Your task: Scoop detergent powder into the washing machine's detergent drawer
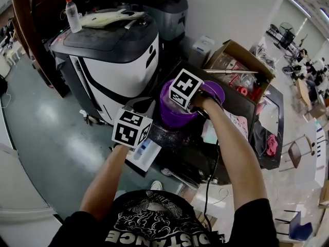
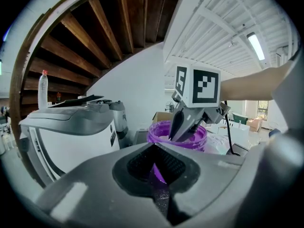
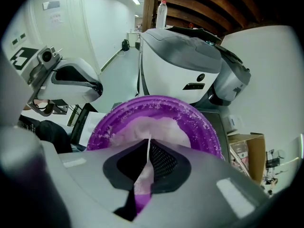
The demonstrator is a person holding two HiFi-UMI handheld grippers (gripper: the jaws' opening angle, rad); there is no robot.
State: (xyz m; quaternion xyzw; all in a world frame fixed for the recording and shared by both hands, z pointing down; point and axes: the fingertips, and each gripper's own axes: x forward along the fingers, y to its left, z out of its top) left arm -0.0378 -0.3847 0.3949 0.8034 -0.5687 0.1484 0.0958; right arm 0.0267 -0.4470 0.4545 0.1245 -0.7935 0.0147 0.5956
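Black shirt [image 1: 154,221] print reads "DISTANCE". Both tongs are clenched: left tongs [image 2: 154,148] just beside the purple detergent tub [image 3: 202,123] on the table [image 1: 237,100], right tongs [image 3: 148,144] above its white powder [image 3: 159,127], near the washing machine [image 1: 110,60].

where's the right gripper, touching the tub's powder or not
Cannot tell. Left gripper view: the right gripper dips into the purple tub, whose rim hides its tips.

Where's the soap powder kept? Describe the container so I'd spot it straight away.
Start at the big white and grey washing machine. Just right of it, on the dark table, stands a round tub with pale powder inside. It is the only bright purple thing there, next to a brown cardboard box.
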